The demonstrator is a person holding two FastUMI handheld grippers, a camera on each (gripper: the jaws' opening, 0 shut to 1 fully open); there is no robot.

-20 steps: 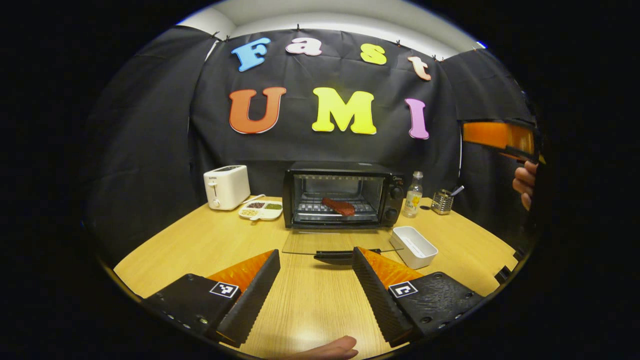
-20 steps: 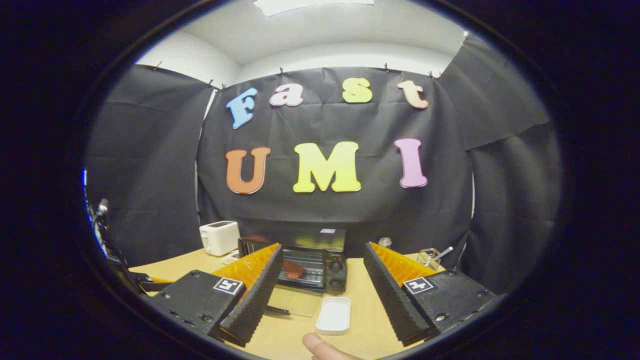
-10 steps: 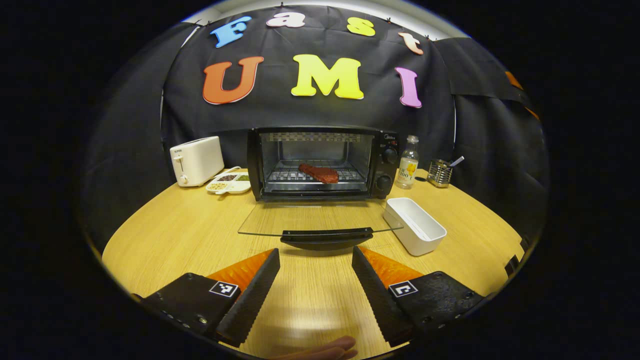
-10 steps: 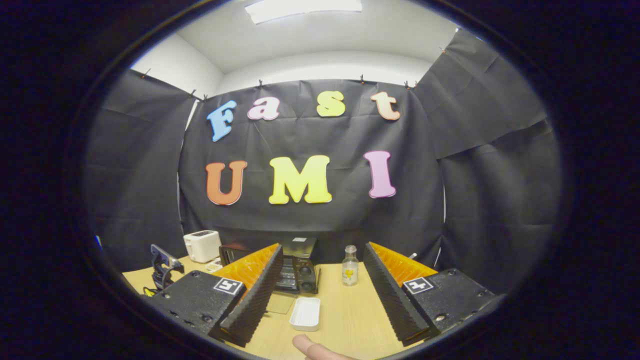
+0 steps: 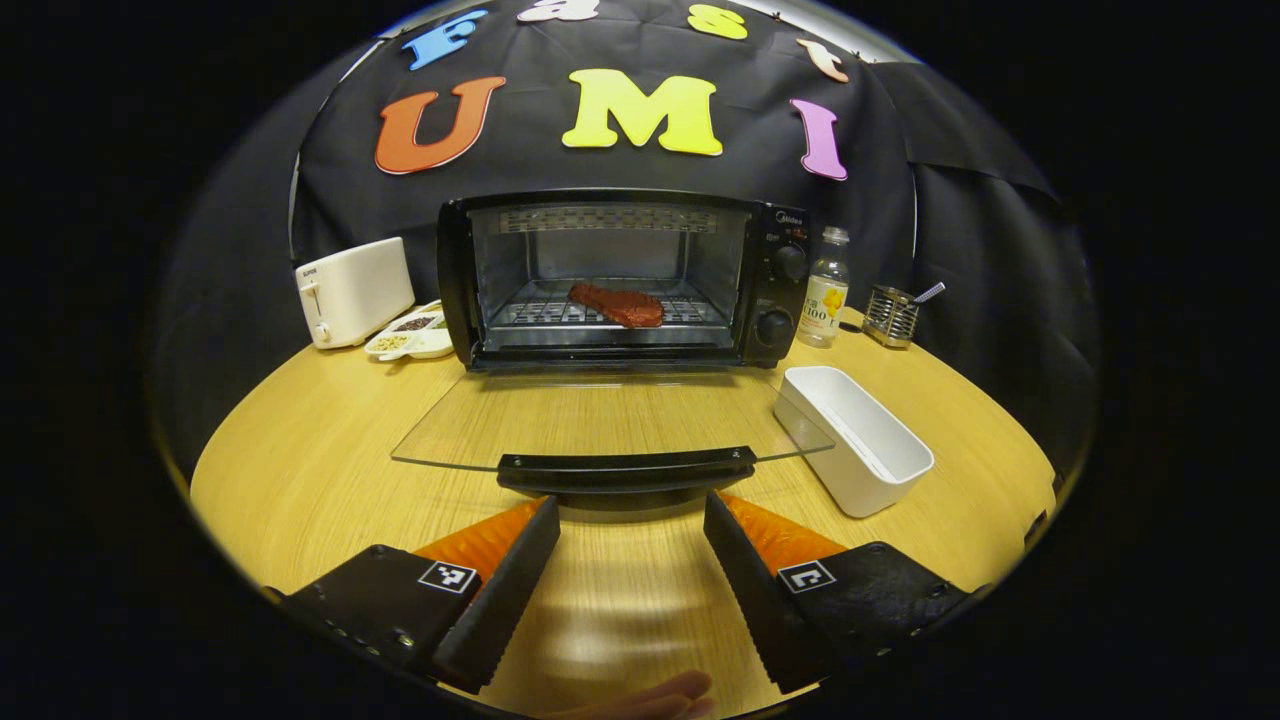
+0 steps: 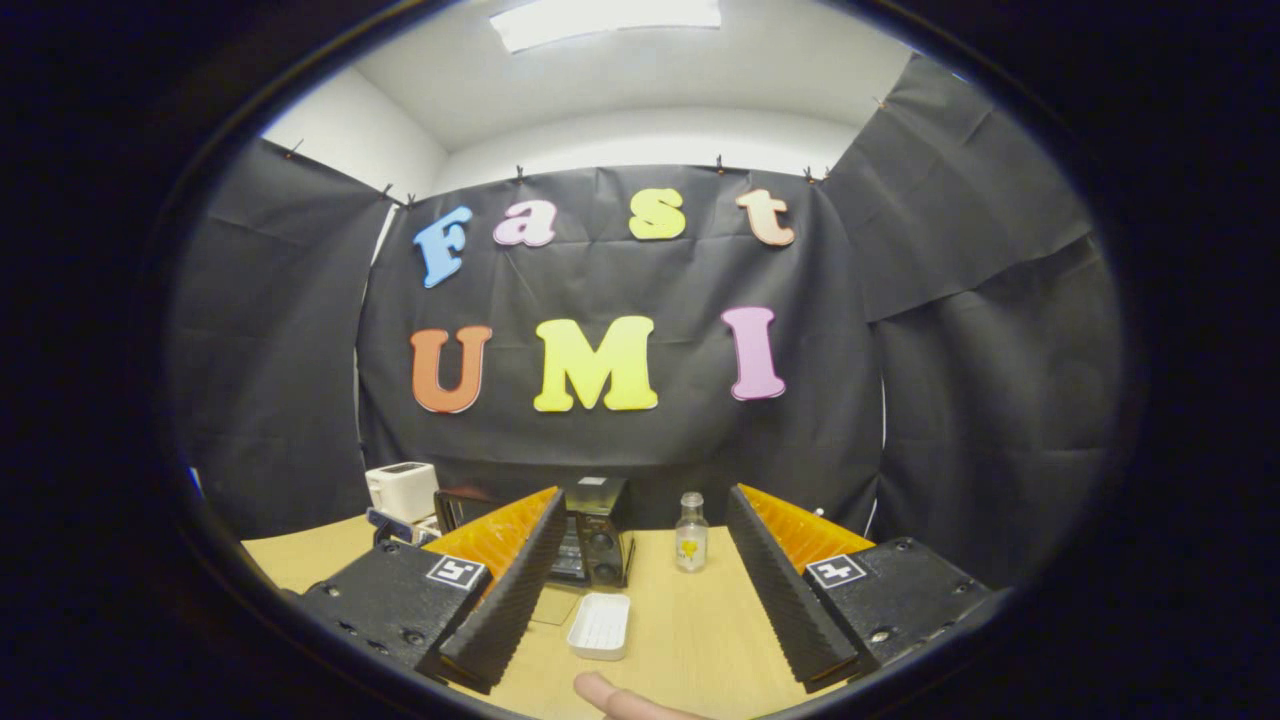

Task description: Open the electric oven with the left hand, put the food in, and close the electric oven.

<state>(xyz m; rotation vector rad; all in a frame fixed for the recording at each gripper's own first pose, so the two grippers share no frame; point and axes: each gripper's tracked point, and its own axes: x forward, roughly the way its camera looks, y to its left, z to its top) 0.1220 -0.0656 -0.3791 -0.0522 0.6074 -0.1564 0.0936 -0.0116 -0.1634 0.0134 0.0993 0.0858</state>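
With the food point(image 5: 617, 304) already on the rack of the electric oven point(image 5: 620, 280), its glass door point(image 5: 610, 420) lies flat and looks stiff but fragile, best lifted by the dark handle point(image 5: 627, 470) just ahead of the spread, empty left hand-held gripper point(image 5: 630, 520).

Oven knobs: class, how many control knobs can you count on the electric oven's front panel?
2. Both sit on the electric oven's right-hand panel: the upper knob above the lower knob. Others may be too small to see.
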